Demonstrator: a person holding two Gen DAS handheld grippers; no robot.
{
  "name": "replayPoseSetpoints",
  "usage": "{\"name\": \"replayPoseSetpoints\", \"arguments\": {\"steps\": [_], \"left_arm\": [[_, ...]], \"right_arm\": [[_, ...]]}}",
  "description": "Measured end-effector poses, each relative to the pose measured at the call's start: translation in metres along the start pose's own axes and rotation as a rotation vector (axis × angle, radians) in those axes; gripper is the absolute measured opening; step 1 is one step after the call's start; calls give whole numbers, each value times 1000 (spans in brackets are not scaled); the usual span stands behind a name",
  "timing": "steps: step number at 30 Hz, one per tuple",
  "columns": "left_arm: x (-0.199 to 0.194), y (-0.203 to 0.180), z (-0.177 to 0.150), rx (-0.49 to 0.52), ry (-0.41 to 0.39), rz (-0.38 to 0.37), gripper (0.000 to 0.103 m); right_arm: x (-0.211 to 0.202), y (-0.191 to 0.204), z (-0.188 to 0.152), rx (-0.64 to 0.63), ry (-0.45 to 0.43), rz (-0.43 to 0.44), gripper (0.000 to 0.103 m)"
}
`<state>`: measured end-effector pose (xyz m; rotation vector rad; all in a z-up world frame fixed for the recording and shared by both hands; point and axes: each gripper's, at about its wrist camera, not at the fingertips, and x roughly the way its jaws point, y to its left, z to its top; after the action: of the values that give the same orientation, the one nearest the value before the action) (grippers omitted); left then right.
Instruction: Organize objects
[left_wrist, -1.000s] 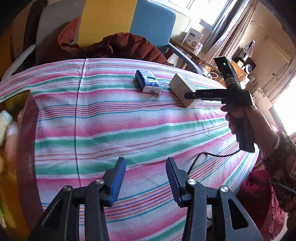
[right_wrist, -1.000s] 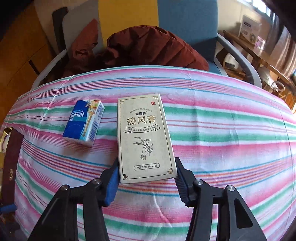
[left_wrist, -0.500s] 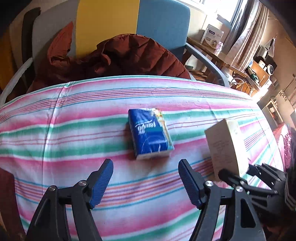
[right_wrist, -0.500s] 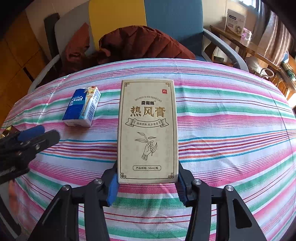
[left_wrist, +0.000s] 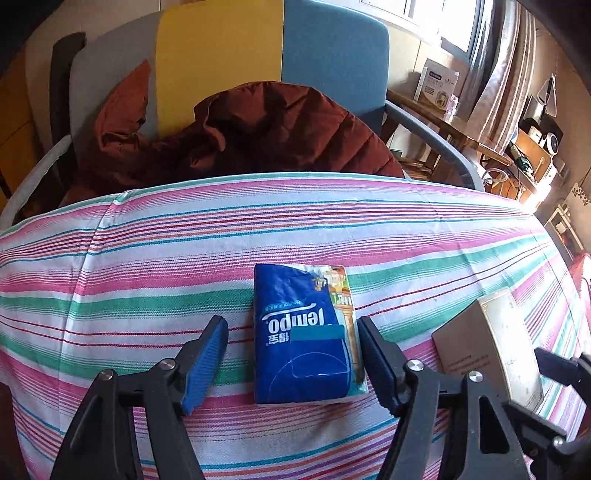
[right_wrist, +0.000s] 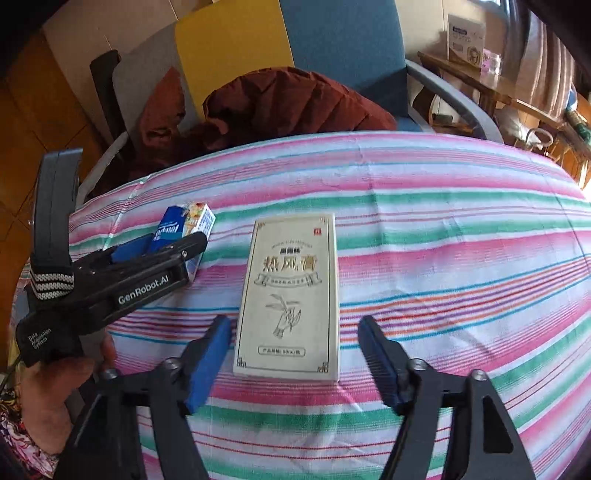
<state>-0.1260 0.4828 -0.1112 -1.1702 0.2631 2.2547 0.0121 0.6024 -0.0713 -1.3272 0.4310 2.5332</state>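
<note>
My left claw (left_wrist: 291, 365) gapes around the blue plastic tissue packet (left_wrist: 304, 338), right finger touching it, while my right claw (right_wrist: 293, 363) stands wide around the cream cardboard box (right_wrist: 290, 297), gripping nothing.

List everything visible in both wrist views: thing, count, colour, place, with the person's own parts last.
tissue pack: 1, blue, on the cloth between the left claw's fingers
carton: 1, cream with gold print, flat on the cloth between the right claw's fingers
tablecloth: 1, pink, green and white stripes, covering the table
jacket: 1, rust-brown, heaped on the chair
chair: 1, grey, yellow and blue panels, behind the table
white box: 1, on the far wooden side table
left claw: 1, black with blue pads, open
right claw: 1, black with blue pads, open
left hand: 1, gripping the left handle
</note>
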Motion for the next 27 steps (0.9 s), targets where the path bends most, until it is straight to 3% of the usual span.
{"name": "replayPoseSetpoints", "arguments": {"steps": [4,5,8,17,27], "left_arm": [[-1,-7,-6,54,-27,33,62],[-2,-6,-5,53,-30,22,53],[-4,-3,-8,50,-37,8,53],[-38,16,-47,10,-65,-15,53],[-74,34,-89,7,-85,-11,53]], "right_arm": [[9,1,4,-40,4,-21,70],[13,-2,3,-28,25,-20,65],[26,-12,-1,20,78,0,54],[20,-14,-5,45,69,70,53],[10,10,-14,-63,30,84,53]]}}
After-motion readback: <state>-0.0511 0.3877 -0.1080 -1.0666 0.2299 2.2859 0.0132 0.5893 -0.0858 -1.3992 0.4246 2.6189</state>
